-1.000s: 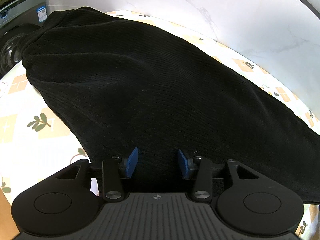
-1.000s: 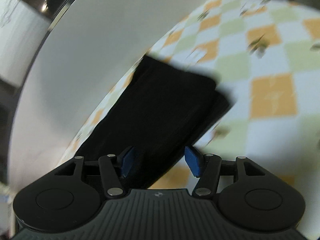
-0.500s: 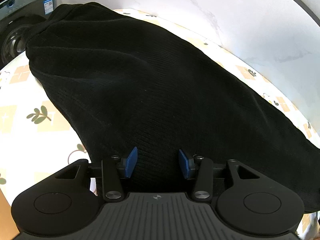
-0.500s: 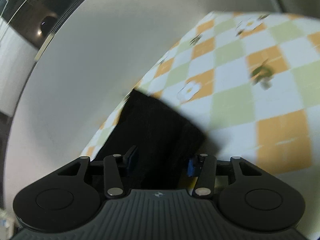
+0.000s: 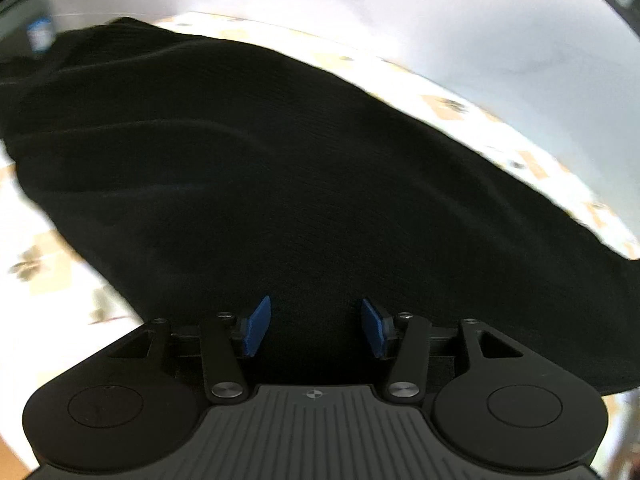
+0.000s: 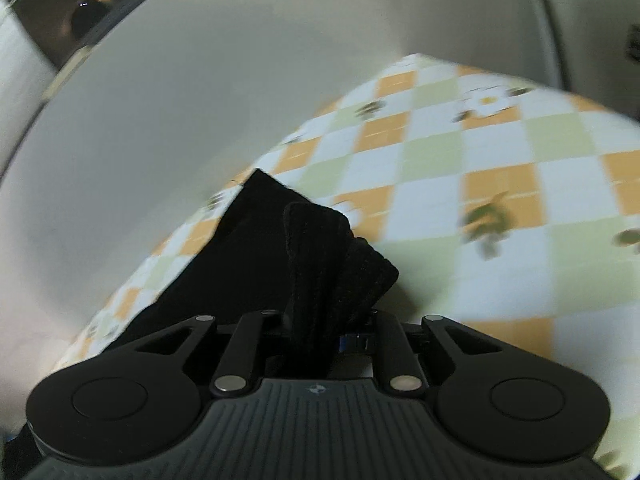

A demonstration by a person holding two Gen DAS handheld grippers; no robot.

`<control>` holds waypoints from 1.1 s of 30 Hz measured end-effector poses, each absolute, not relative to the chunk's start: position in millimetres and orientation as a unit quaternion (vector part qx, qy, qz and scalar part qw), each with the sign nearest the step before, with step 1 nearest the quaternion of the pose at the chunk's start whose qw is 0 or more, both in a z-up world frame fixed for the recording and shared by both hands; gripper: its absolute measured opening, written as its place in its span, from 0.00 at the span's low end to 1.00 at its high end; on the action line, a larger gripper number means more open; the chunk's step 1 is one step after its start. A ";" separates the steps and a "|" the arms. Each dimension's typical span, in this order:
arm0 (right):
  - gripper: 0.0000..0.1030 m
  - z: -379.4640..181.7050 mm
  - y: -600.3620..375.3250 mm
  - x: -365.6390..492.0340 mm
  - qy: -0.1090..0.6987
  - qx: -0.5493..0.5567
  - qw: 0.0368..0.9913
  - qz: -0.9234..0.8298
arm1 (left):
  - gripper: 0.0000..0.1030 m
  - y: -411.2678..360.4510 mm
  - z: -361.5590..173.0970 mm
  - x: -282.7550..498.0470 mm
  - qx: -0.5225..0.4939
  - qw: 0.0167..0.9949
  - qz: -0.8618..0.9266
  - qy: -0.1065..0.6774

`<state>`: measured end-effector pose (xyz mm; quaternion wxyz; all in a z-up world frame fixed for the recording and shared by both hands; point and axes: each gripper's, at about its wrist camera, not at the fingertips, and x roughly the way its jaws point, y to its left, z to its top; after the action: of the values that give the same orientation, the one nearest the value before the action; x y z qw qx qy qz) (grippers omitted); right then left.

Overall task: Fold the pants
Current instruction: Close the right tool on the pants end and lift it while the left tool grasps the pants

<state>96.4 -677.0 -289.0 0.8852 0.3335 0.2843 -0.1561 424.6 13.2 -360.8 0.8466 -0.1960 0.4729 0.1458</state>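
Right gripper has the cuff end; left gripper waits over the wide end.

The left gripper (image 5: 316, 328) hangs with jaws spread and empty over the pants (image 5: 280, 184), black ribbed cloth lying on the checked tablecloth (image 5: 36, 248), their length running away to the right. The right gripper (image 6: 320, 332) is pinched on a bunched edge of the narrow end, so it is the nearer one to carry the fold toward the left.
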 end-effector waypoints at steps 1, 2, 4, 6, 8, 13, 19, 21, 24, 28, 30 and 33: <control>0.15 -288.8 -684.5 92.7 0.284 0.331 0.882 -0.176 | 0.44 10.3 -360.8 430.7 -0.205 0.847 0.128 0.474; 0.15 -288.8 -692.7 88.8 0.283 0.331 0.879 -0.196 | 0.43 6.9 -361.3 436.7 -0.214 0.846 0.110 0.475; 0.15 -286.7 -707.4 78.1 0.280 0.328 0.872 -0.231 | 0.42 -0.7 -362.9 445.2 -0.224 0.847 0.077 0.477; 0.15 -284.3 -717.4 69.9 0.281 0.313 0.869 -0.259 | 0.42 -10.7 -364.1 449.9 -0.225 0.847 0.039 0.479; 0.15 -283.2 -726.1 62.1 0.283 0.306 0.866 -0.278 | 0.42 -18.8 -364.9 450.4 -0.221 0.847 0.009 0.483; 0.15 -283.8 -740.1 54.6 0.285 0.307 0.857 -0.300 | 0.42 -23.3 -367.6 441.5 -0.244 0.833 -0.030 0.496; 0.15 -282.5 -735.8 61.5 0.288 0.314 0.850 -0.310 | 0.30 0.4 -372.0 423.4 -0.293 0.811 -0.034 0.506; 0.16 -283.3 -735.3 61.0 0.286 0.309 0.853 -0.309 | 0.18 8.1 -376.4 412.0 -0.313 0.805 -0.028 0.504; 0.16 -285.9 -734.8 57.6 0.283 0.303 0.858 -0.305 | 0.05 28.6 -388.4 395.5 -0.363 0.789 -0.016 0.496; 0.16 -284.9 -735.6 57.4 0.282 0.317 0.852 -0.309 | 0.04 32.9 -386.8 390.2 -0.359 0.787 -0.020 0.501; 0.16 -285.7 -738.0 57.4 0.277 0.333 0.846 -0.312 | 0.04 26.5 -384.2 408.6 -0.340 0.792 -0.025 0.506; 0.16 -281.8 -735.9 61.8 0.288 0.329 0.841 -0.320 | 0.04 26.2 -384.7 409.2 -0.341 0.793 -0.028 0.504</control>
<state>61.8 -735.9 -281.8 0.8406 0.3290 0.2879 -0.3199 409.2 26.2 -384.7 0.7934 -0.3407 0.5036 -0.0282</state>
